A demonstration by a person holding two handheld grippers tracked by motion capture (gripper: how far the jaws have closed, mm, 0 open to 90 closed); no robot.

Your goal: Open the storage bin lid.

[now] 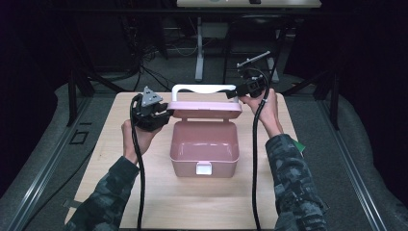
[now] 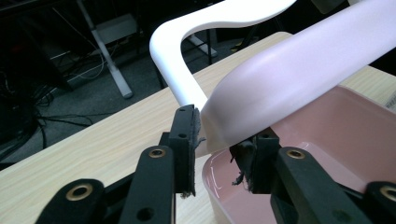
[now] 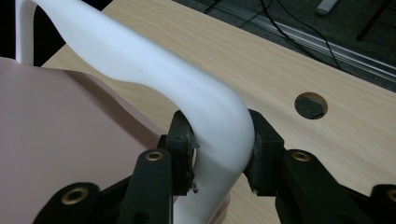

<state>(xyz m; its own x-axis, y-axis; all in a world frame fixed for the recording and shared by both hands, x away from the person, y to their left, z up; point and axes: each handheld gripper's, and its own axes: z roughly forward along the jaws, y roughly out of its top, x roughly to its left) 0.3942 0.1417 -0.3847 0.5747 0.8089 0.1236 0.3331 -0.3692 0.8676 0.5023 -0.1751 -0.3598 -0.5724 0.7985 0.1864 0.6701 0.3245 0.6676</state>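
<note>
A pink box [image 1: 204,149] stands open in the middle of the table, its lid [image 1: 204,109] raised at the back with a white handle [image 1: 202,88] on top. My left gripper [image 1: 168,113] is shut on the lid's left corner; in the left gripper view the lid [image 2: 299,74] edge sits between the pads of my left gripper [image 2: 224,140], above the empty box [image 2: 336,135]. At the handle's right bend my right gripper [image 1: 235,94] is shut. The right gripper view shows my right gripper [image 3: 219,144] clamping the handle [image 3: 154,74] beside the lid [image 3: 56,130].
The wooden table [image 1: 144,192] has bare room to the left, right and front of the box. A white latch [image 1: 203,168] sits on the box's front wall. A round hole [image 3: 311,105] is cut in the tabletop near the right gripper. Desk legs and cables stand beyond the far edge.
</note>
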